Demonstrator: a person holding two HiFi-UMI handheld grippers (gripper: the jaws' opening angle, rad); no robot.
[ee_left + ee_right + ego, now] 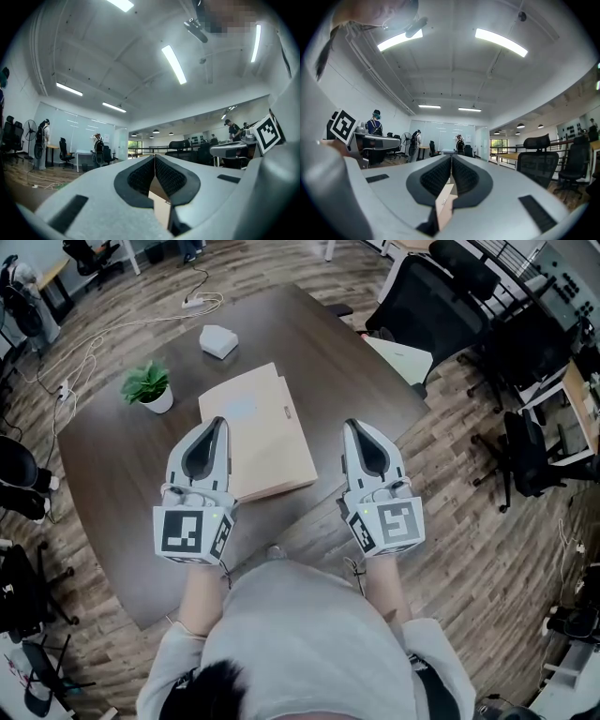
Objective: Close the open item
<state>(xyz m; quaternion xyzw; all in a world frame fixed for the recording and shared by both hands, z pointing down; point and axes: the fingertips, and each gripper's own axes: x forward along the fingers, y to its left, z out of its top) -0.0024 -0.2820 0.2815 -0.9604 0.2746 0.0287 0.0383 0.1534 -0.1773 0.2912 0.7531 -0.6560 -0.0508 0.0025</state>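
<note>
Judged stage: approach, no contact yet. The tan folder point(267, 442) lies flat on the table point(112, 484), at 12 o'clock from the person. Left gripper point(217, 421) and right gripper point(353, 426) flank it, jaws together, empty. Next move calls for locating a loose cover edge; none evident.

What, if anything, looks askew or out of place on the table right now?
Nothing is spilled or damaged. The tan folder lies flat on the table, but its far edge shows a stepped outline, as if its layers do not sit flush. The potted plant stands upright.
</note>
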